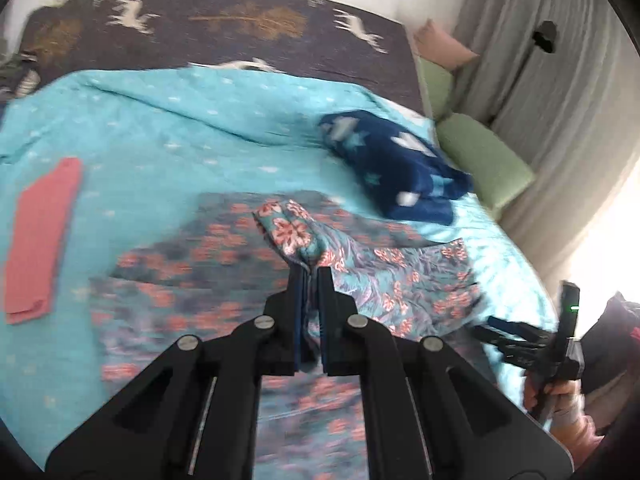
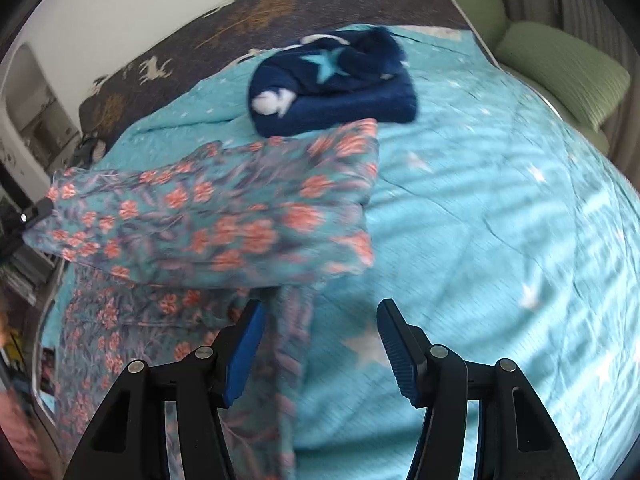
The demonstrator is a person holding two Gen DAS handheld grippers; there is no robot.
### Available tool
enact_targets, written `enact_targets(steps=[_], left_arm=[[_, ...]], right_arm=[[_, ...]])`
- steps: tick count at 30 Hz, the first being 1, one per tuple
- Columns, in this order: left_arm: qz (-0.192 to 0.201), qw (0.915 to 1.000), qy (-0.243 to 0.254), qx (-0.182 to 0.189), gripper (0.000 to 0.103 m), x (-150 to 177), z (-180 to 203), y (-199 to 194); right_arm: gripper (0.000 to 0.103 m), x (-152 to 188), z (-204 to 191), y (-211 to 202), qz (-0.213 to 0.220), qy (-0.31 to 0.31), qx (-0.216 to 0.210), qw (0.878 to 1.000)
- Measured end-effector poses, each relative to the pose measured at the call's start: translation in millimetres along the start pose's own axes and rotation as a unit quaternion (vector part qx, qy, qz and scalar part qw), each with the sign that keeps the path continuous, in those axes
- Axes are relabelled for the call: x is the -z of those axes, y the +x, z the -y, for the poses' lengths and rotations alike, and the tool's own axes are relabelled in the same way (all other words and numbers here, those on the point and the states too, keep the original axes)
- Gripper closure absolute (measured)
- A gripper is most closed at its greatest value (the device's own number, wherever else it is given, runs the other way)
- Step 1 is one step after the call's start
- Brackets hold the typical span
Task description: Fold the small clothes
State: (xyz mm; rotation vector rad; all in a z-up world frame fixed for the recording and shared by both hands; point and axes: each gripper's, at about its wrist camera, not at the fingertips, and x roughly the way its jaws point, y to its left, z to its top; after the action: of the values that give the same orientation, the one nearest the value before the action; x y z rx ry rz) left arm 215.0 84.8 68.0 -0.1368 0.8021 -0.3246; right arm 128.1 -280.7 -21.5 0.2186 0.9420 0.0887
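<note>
A teal garment with pink flowers [image 1: 360, 280] lies partly spread on the turquoise bedspread [image 1: 180, 140]. My left gripper [image 1: 310, 276] is shut on a bunched edge of it and holds that edge lifted off the bed. In the right wrist view the same garment [image 2: 224, 220] hangs as a raised fold from the left gripper [image 2: 36, 216] at the far left edge. My right gripper [image 2: 320, 308] is open; a narrow strip of the floral fabric runs down beside its left pad, and the pads do not press on it. The right gripper [image 1: 486, 328] also shows at the bed's right edge, held by a hand.
A folded pink cloth [image 1: 40, 240] lies at the left of the bed. A navy garment with stars [image 1: 400, 168] [image 2: 332, 80] lies bunched behind the floral one. Green cushions [image 1: 480, 160] and a grey curtain [image 1: 540, 80] stand beyond the bed's right side. A dark deer-patterned cover [image 1: 220, 24] lies at the far end.
</note>
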Motion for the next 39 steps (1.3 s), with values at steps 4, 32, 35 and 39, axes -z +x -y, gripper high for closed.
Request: enact_targets(steps=[4, 32, 35, 39], left_arm=[[0.000, 0.9988, -0.019, -0.044, 0.095, 8.5, -37.4, -7.0], [-0.087, 0.9874, -0.058, -0.119, 0.091, 82.4, -108.5, 27.9], [-0.084, 0.9869, -0.063, -0.123, 0.091, 88.0, -110.4, 29.6], [-0.078, 0.9861, -0.070, -0.128, 0.089, 91.6, -111.8, 29.8]], right_arm=[[0.043, -0.2, -25.5, 6.4, 0.003, -0.059, 0.028, 0.998], [0.044, -7.1, -25.9, -17.4, 0.038, -0.006, 0.007, 0.999], [0.045, -9.4, -39.6, -29.3, 0.062, -0.010, -0.025, 0.998], [0.044, -13.2, -51.2, -24.1, 0.062, -0.023, -0.034, 0.997]])
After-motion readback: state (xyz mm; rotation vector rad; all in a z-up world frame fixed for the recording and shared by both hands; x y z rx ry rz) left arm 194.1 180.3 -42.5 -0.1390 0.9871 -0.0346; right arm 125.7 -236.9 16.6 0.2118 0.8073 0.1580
